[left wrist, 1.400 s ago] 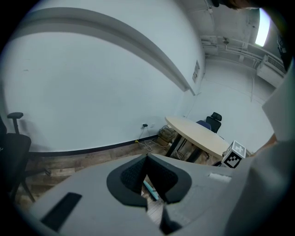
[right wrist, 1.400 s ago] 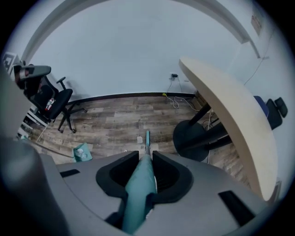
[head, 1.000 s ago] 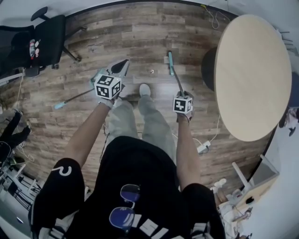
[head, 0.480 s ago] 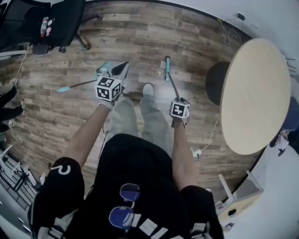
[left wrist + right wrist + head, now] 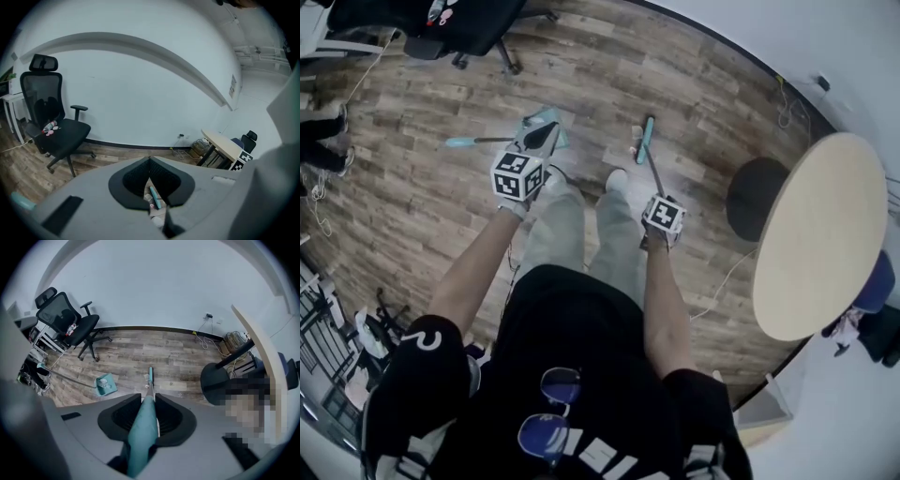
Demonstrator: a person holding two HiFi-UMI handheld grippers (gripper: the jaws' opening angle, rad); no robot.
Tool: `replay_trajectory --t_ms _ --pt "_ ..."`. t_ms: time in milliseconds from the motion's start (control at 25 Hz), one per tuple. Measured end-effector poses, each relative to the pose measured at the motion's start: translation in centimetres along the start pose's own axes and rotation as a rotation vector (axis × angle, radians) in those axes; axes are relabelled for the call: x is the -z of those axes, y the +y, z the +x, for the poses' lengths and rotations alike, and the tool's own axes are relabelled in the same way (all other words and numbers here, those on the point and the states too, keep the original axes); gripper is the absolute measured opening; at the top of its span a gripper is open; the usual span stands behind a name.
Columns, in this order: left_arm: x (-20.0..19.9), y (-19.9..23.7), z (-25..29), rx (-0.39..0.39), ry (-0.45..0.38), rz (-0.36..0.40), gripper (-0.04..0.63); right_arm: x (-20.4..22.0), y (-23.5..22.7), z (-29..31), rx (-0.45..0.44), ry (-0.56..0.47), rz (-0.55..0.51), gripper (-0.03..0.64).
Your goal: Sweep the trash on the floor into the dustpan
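My right gripper (image 5: 656, 193) (image 5: 149, 401) is shut on the teal broom handle (image 5: 143, 432). The teal broom head (image 5: 647, 139) (image 5: 149, 375) rests on the wood floor ahead of the person's shoe. Small bits of trash (image 5: 633, 150) (image 5: 146, 378) lie right beside the head, on its left. The teal dustpan (image 5: 548, 120) (image 5: 104, 384) lies on the floor to the left, with its long handle (image 5: 473, 142) stretching away leftward. Above the dustpan hovers my left gripper (image 5: 540, 141) (image 5: 150, 165), jaws shut with nothing between them. Through the gap under its jaws the broom head (image 5: 154, 197) shows.
A black office chair (image 5: 459, 19) (image 5: 70, 319) stands at the far left by the wall. A round wooden table (image 5: 820, 234) on a black base (image 5: 757, 197) is at the right. Cables (image 5: 722, 281) trail on the floor near it. The person's legs (image 5: 581, 234) are below the grippers.
The head view has swung round, so chair and table shifted in the picture. The broom head has come closer to the trash. Both grippers stay shut.
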State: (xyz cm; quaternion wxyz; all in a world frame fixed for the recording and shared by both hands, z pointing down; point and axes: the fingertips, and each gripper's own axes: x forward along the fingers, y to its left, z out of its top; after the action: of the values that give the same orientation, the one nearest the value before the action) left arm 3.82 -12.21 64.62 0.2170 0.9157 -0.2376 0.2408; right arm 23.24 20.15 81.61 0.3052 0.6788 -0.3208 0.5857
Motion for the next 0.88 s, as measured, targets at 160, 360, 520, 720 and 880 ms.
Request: replay_trajectory --t_ms 160,360,520,720,880 --pt "1.1 4.5 -3.7 -0.058 -0.012 -0.034 -0.003 -1.6 3.6 -0.1 0.011 -0.039 -0.014 0.086" --pt "2.5 8.8 -7.9 -0.13 -0.036 -0.079 -0.003 -4.0 11.8 0.5 -0.205 -0.139 0.003 0.086" --pt "2.8 11.9 -10.5 -0.172 -0.061 -0.103 -0.003 -4.2 13.2 0.2 -0.09 -0.112 -0.078 0.086" --pt "3.1 15.9 -13.3 -0.223 -0.086 -0.136 -0.003 -5.4 19.1 0.4 -0.108 -0.109 -0.138 0.086" --pt "4.0 18.4 -15.6 -0.26 -0.102 -0.166 -0.003 -5.2 20.5 0.0 0.021 -0.075 -0.219 0.086"
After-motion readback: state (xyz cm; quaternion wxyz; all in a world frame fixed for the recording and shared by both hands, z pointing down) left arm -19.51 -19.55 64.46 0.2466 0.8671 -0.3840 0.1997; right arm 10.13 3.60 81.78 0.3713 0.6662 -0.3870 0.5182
